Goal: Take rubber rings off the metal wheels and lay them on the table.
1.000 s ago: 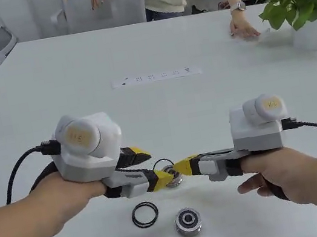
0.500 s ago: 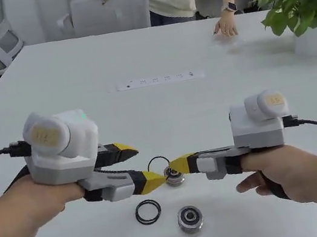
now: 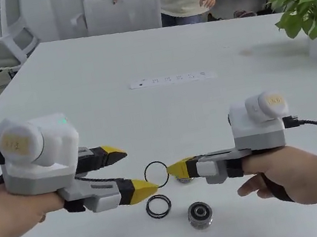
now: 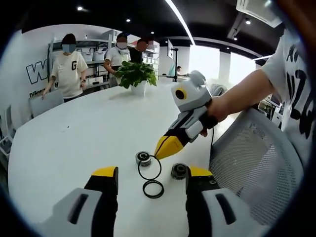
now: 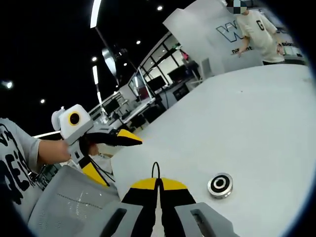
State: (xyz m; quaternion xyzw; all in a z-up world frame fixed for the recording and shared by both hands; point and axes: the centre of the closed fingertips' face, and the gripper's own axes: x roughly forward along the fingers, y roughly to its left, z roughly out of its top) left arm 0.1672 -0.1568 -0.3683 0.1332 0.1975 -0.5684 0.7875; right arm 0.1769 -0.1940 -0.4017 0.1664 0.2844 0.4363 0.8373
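Now the right gripper (image 3: 170,170) pinches a freed rubber ring (image 3: 156,174), with the left gripper (image 3: 140,169) agape opposite; next, it likely needs lowering onto the desk (image 3: 135,55) below.

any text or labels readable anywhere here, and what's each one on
"G": on the pale T-shirt of a person beyond the table.
"W": start of a wall sign, the rest hidden.
Print on the wearer's own shirt: partial, unreadable.
Marks on the power strip: too small.

The head view is looking down on the table (image 3: 218,108) from close above; the two gripper views are facing each other low over it, sharing a wheel (image 4: 143,158).
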